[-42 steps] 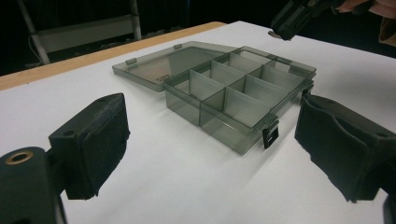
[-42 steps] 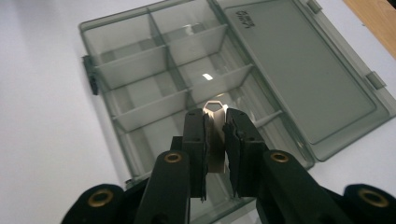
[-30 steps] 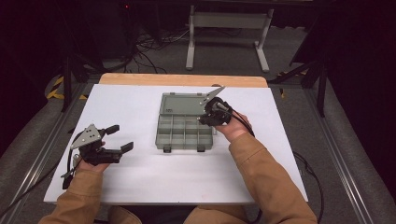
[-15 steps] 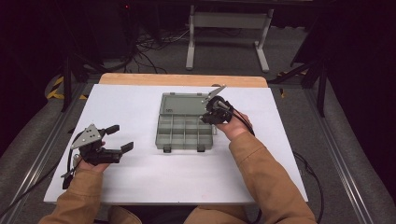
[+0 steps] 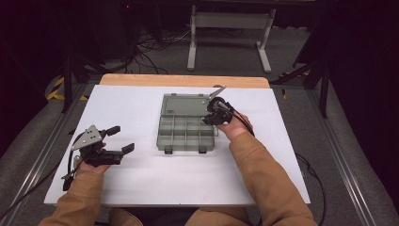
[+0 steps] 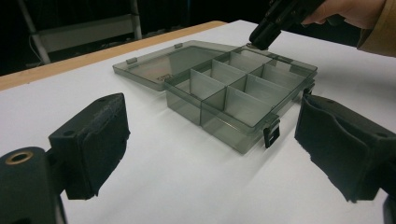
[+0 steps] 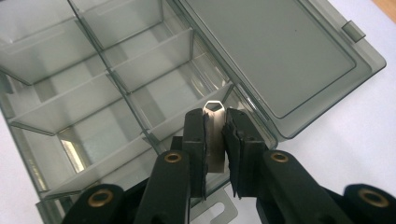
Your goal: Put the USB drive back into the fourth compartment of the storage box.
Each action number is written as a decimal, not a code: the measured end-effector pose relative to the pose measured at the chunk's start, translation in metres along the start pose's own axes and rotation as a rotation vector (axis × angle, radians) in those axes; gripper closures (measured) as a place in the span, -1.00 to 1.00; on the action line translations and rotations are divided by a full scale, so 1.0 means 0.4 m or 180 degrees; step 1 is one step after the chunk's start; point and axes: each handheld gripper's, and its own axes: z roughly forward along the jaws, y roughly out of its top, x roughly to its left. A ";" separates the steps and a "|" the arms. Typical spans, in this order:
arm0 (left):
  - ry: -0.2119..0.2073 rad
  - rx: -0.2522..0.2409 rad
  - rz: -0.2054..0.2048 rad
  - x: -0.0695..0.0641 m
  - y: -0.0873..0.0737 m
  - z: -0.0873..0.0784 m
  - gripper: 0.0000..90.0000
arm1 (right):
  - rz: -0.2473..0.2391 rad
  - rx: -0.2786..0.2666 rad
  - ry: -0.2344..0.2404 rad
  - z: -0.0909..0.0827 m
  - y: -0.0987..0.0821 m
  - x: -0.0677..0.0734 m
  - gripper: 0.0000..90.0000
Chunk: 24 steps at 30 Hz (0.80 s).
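A smoky grey compartment box (image 5: 162, 134) lies open in the middle of the white table, its lid (image 5: 184, 104) flat behind it. My right gripper (image 5: 212, 115) hangs over the box's back right corner, shut on a small silver metal strip (image 7: 215, 140). The strip's tip points into a compartment beside the hinge (image 7: 243, 100). My left gripper (image 5: 123, 139) rests at the table's left with its jaws wide apart and nothing between them. From the left gripper view, the box (image 6: 233, 93) lies ahead and the right gripper (image 6: 264, 35) touches down at its far corner.
The compartments (image 7: 116, 84) look empty. A wooden table edge (image 5: 183, 80) runs along the back. Beyond it stand a metal frame (image 5: 228, 21) and floor cables (image 5: 150, 47). White table surface (image 5: 188, 179) lies in front of the box.
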 end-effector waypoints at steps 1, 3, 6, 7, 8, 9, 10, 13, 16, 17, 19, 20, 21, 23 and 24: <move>0.0000 0.0002 0.0000 0.000 0.000 0.000 -0.76 | 0.0010 0.0018 0.0002 0.005 -0.001 -0.002 0.76; 0.0000 0.0003 -0.0003 0.000 0.000 0.000 -0.76 | 0.0014 0.0035 -0.0004 0.010 -0.002 -0.005 0.76; 0.0005 0.0003 -0.0020 0.001 0.000 0.001 -0.76 | 0.0022 0.0051 0.0007 0.016 -0.003 -0.007 0.76; 0.0013 0.0014 -0.0028 0.002 -0.001 0.001 -0.76 | 0.0021 0.0056 0.0008 0.018 -0.004 -0.007 0.76; 0.0013 0.0014 -0.0028 0.002 -0.001 0.001 -0.76 | 0.0020 0.0062 0.0006 0.019 -0.004 -0.007 0.76; 0.0014 0.0015 -0.0028 0.002 -0.001 0.001 -0.76 | 0.0023 0.0068 0.0009 0.021 -0.005 -0.008 0.76; 0.0014 0.0015 -0.0028 0.002 -0.001 0.001 -0.76 | 0.0020 0.0075 0.0006 0.023 -0.005 -0.009 0.76; 0.0013 0.0014 -0.0024 0.001 0.000 0.001 -0.76 | 0.0030 0.0088 0.0012 0.027 -0.005 -0.009 0.76; 0.0012 0.0013 -0.0023 0.002 0.000 0.000 -0.76 | 0.0025 0.0116 0.0021 0.034 -0.006 -0.010 0.76; 0.0012 0.0014 -0.0022 0.001 -0.001 0.001 -0.76 | 0.0028 0.0128 0.0023 0.037 -0.006 -0.009 0.76; 0.0010 0.0010 -0.0021 0.001 -0.001 0.001 -0.76 | 0.0021 0.0149 0.0024 0.041 -0.006 -0.009 0.76; 0.0013 0.0011 -0.0021 0.001 -0.001 0.001 -0.76 | 0.0017 0.0156 0.0026 0.043 -0.007 -0.009 0.76; 0.0013 0.0011 -0.0021 0.001 -0.001 0.001 -0.76 | 0.0017 0.0156 0.0026 0.043 -0.007 -0.009 0.76; 0.0012 0.0016 -0.0027 0.001 -0.001 0.002 -0.76 | 0.0013 0.0168 0.0042 0.047 -0.007 -0.007 0.76; 0.0016 0.0018 -0.0022 0.002 -0.001 0.002 -0.76 | 0.0008 0.0176 0.0041 0.049 -0.006 -0.007 0.76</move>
